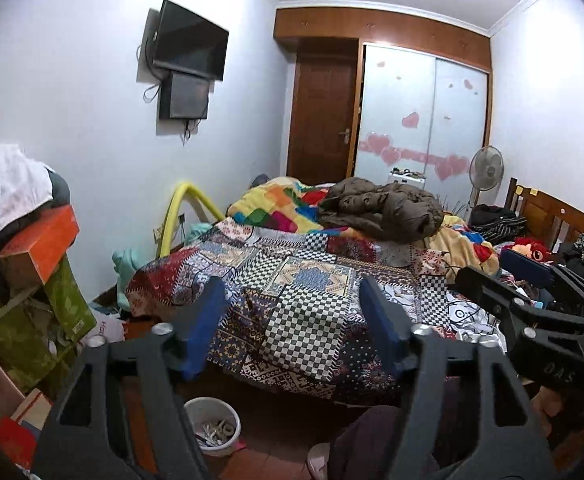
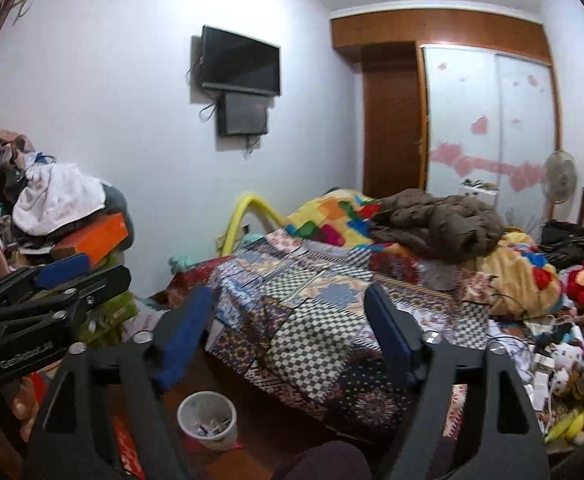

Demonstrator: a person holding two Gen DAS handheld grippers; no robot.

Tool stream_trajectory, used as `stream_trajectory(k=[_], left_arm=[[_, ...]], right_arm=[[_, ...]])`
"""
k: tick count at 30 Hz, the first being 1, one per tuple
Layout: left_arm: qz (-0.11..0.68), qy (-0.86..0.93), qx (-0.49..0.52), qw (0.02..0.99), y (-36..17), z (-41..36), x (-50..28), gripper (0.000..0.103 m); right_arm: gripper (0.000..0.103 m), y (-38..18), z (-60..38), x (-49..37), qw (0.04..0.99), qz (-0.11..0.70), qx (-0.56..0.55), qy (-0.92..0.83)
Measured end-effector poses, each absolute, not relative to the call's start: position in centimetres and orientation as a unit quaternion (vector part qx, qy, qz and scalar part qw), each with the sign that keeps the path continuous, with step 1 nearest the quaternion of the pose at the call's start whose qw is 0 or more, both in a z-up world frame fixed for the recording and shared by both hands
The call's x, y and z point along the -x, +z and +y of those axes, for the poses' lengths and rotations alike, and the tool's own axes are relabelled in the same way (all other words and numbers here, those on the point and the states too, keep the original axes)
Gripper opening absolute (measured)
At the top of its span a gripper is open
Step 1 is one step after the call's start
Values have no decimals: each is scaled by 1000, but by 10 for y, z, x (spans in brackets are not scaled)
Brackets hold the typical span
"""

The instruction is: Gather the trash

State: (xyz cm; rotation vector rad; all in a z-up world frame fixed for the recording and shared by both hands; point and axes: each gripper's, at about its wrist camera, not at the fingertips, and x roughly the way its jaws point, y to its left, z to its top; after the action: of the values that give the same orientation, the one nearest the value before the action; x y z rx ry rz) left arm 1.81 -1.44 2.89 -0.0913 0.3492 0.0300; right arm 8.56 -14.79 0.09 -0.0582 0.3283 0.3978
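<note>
A white trash bin [image 1: 212,424] with scraps inside stands on the floor by the bed's near corner; it also shows in the right wrist view [image 2: 208,420]. My left gripper [image 1: 292,320] is open and empty, held above the bin and facing the bed. My right gripper [image 2: 288,328] is open and empty, also facing the bed. The right gripper's body shows at the right of the left wrist view [image 1: 532,316]; the left gripper's body shows at the left of the right wrist view [image 2: 48,300]. Small clutter [image 2: 548,364] lies on the bed's right side.
A bed with a patchwork quilt [image 1: 308,292] fills the middle, with a brown jacket [image 1: 384,208] on it. A pile of boxes and clothes [image 1: 28,248] stands at the left. A wooden door [image 1: 324,116], wardrobe and fan [image 1: 486,170] are at the back.
</note>
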Motion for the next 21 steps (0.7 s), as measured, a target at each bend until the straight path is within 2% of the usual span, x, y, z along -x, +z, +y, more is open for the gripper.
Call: stream_trajectory(k=[1, 2, 3, 4, 6, 21], left_arm=[[171, 17, 40, 984, 29, -16, -14, 87], [168, 20, 36, 985, 28, -16, -11, 92], [164, 25, 32, 986, 28, -17, -7, 96], [159, 29, 28, 986, 28, -19, 0, 97], [156, 26, 24, 987, 27, -19, 6, 97], [164, 8, 25, 986, 13, -18, 14, 99]], right_arm=[[81, 1, -148, -82, 969, 158, 31, 190], [82, 1, -149, -78, 970, 156, 33, 184], [89, 1, -150, -76, 971, 157, 31, 179], [97, 1, -153, -72, 971, 159, 26, 176], [102, 0, -157, -68, 973, 159, 11, 167], [103, -2, -174, -50, 981, 165, -26, 101]])
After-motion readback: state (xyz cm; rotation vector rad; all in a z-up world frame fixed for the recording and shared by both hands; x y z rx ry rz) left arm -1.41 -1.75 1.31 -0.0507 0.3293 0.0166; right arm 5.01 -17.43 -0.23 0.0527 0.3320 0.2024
